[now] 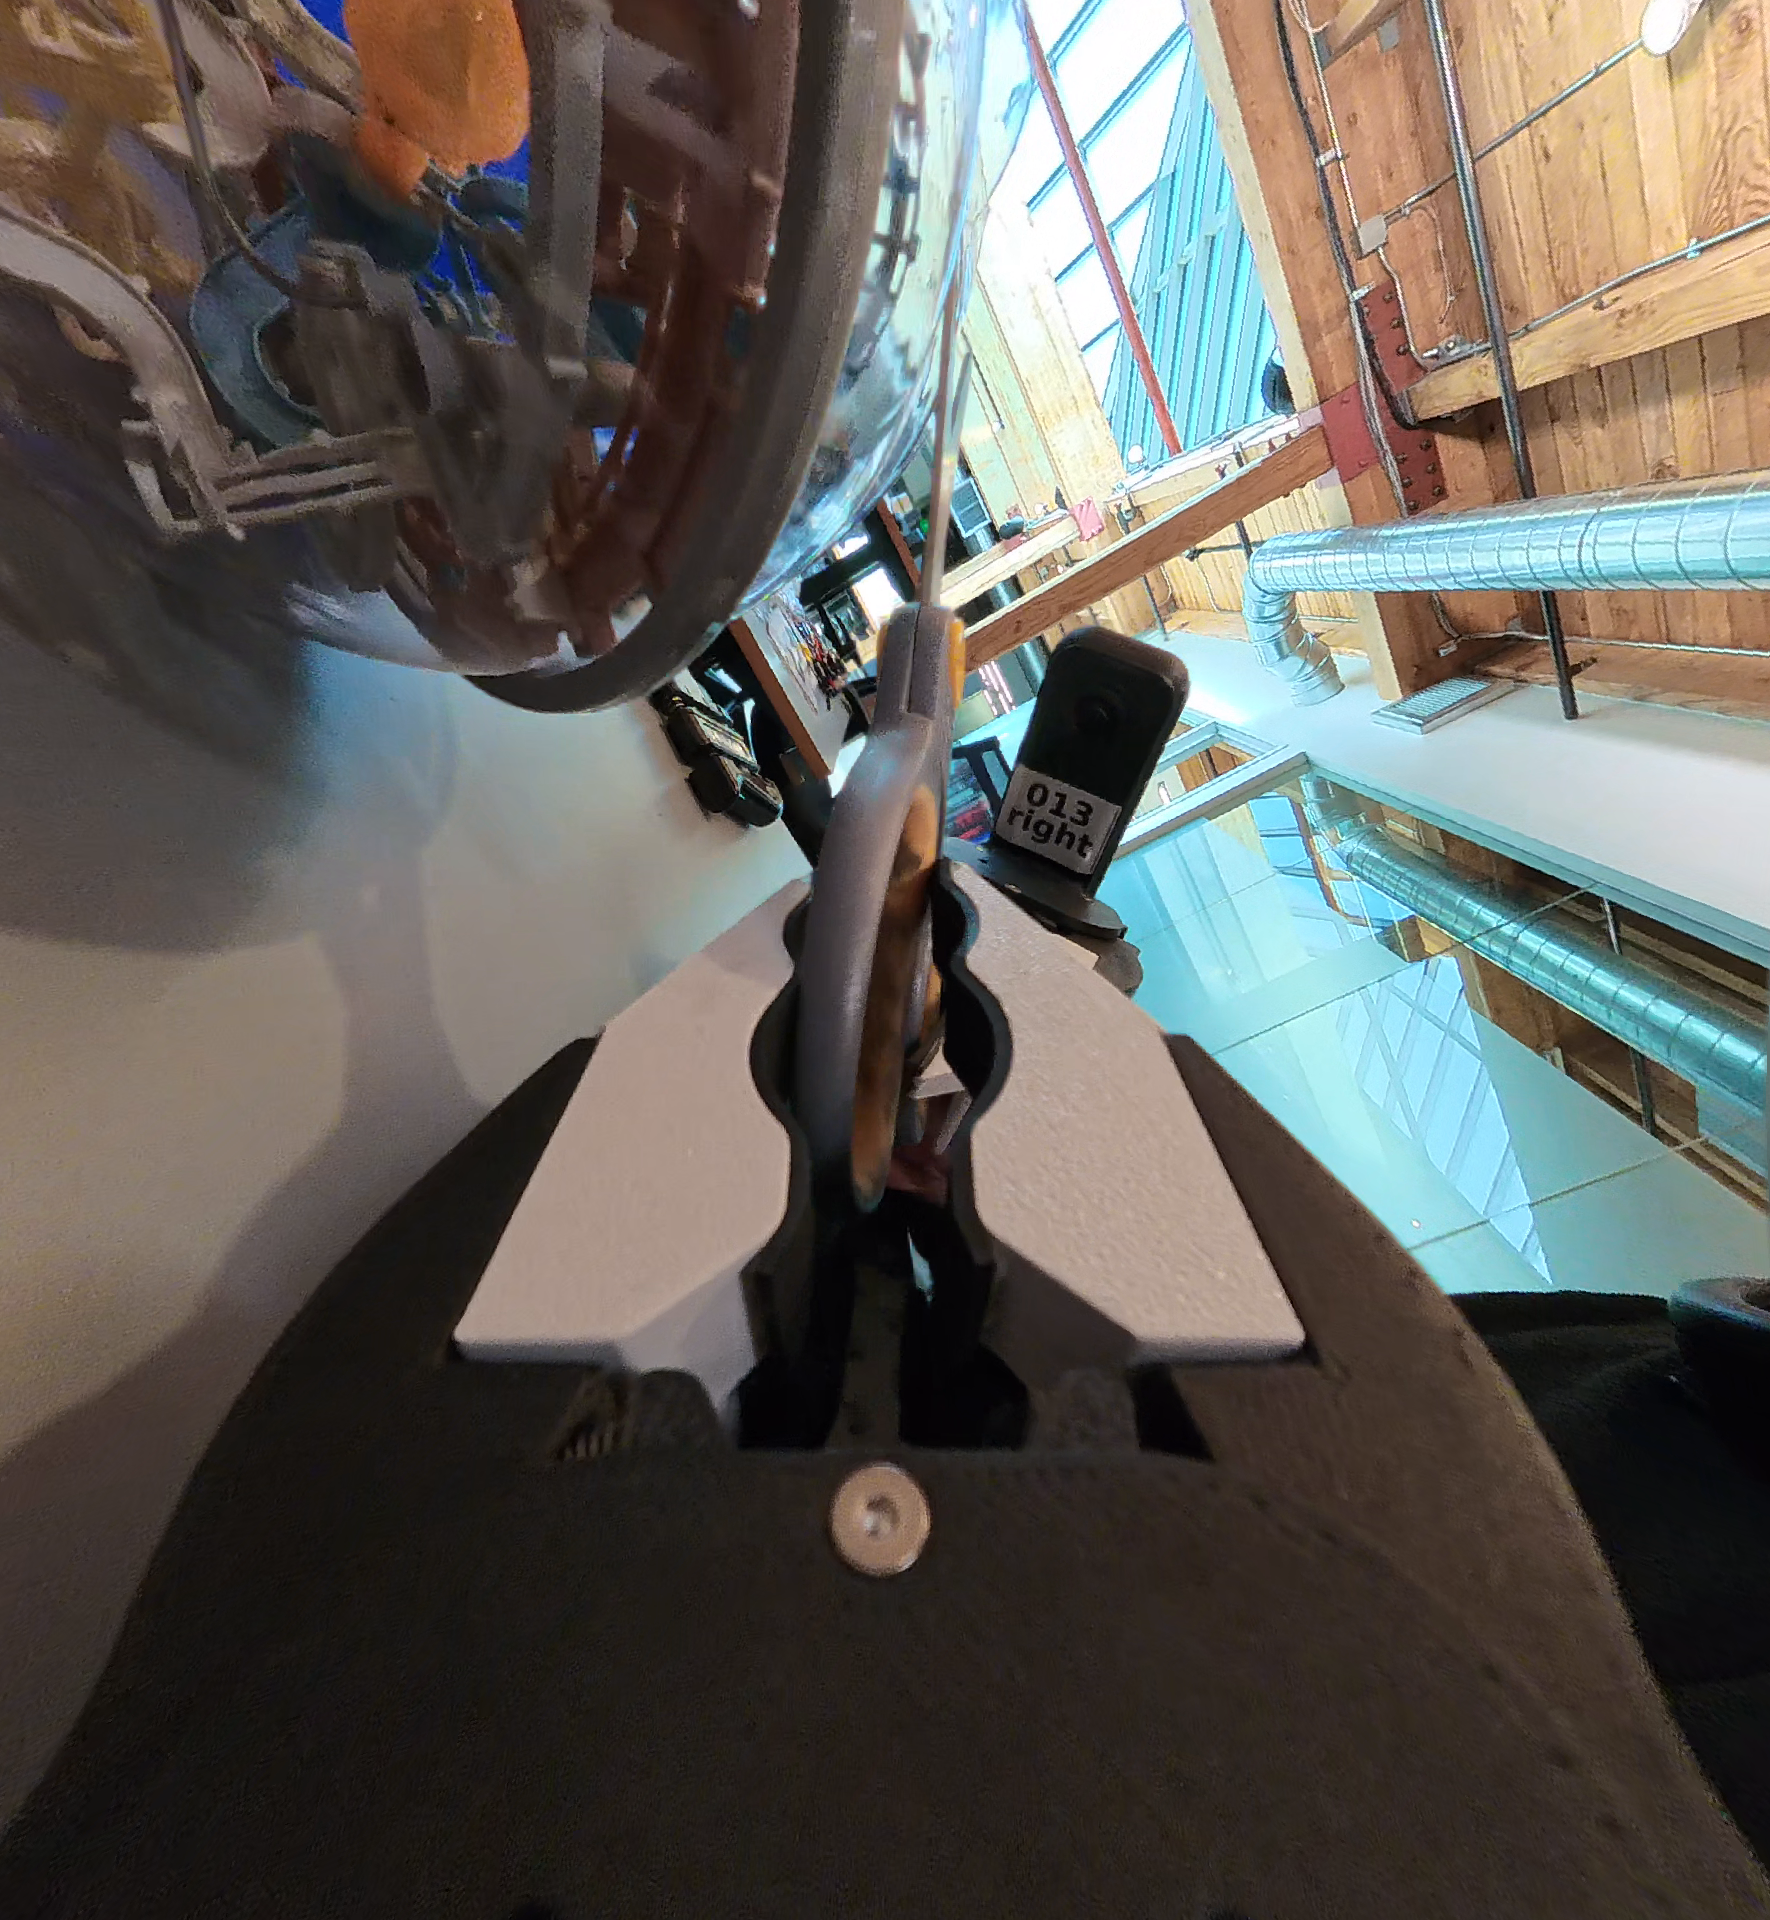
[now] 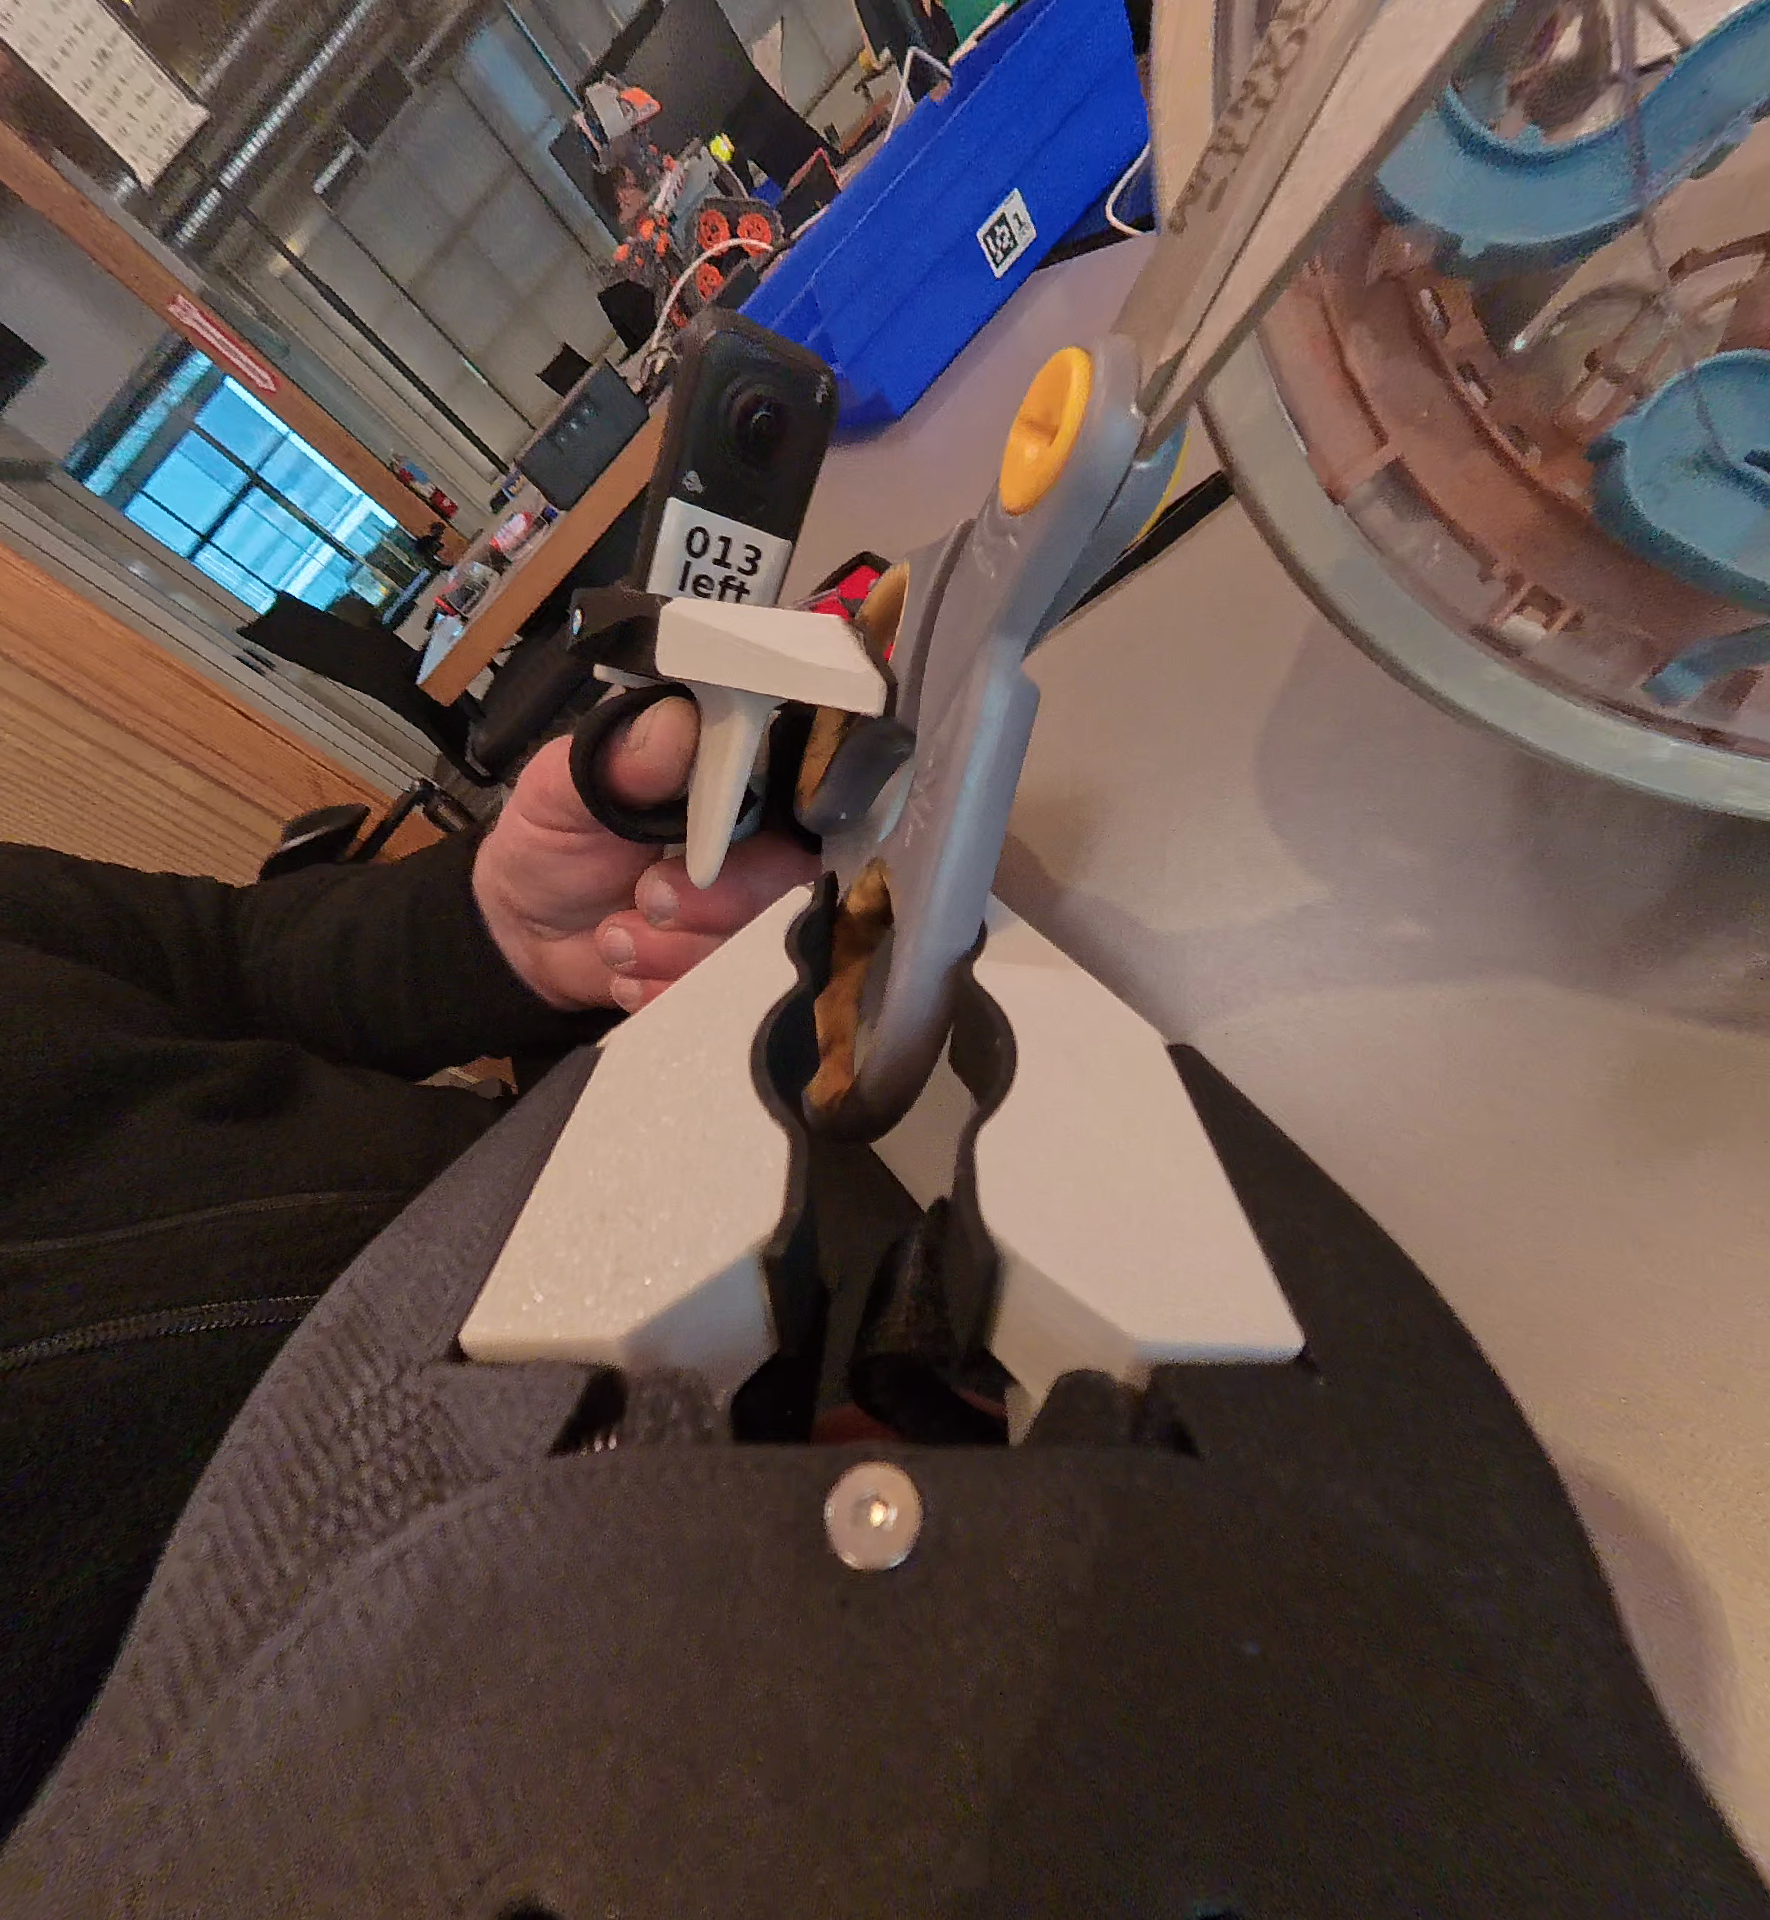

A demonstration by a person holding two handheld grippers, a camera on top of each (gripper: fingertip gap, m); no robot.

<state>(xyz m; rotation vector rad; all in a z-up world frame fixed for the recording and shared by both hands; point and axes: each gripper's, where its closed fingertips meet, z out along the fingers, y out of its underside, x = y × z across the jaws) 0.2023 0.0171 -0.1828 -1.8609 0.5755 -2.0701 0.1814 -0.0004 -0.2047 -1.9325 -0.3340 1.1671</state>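
Note:
Grey scissors with yellow-lined handles [image 1: 896,665] are held between both grippers. My left gripper [image 1: 876,914] is shut on one handle loop, and the thin blades run up beside a clear plastic sphere [image 1: 445,364] with coloured tracks inside. My right gripper [image 2: 891,935] is shut on the other handle loop of the scissors [image 2: 964,675]. Their yellow pivot [image 2: 1042,426] sits just below a flat grey panel [image 2: 1265,208] fixed to the sphere [image 2: 1587,468]. The left gripper [image 2: 756,665] also shows in the right wrist view, gripped by a hand [image 2: 569,862].
The sphere rests on a pale grey table [image 2: 1380,1039], also seen in the left wrist view [image 1: 133,1039]. A blue bin [image 2: 943,208] stands at the table's far side. Black devices [image 1: 725,758] lie farther back. The right gripper's camera [image 1: 1089,748] is close behind the scissors. Both grippers' tips are close together, under 4 cm apart.

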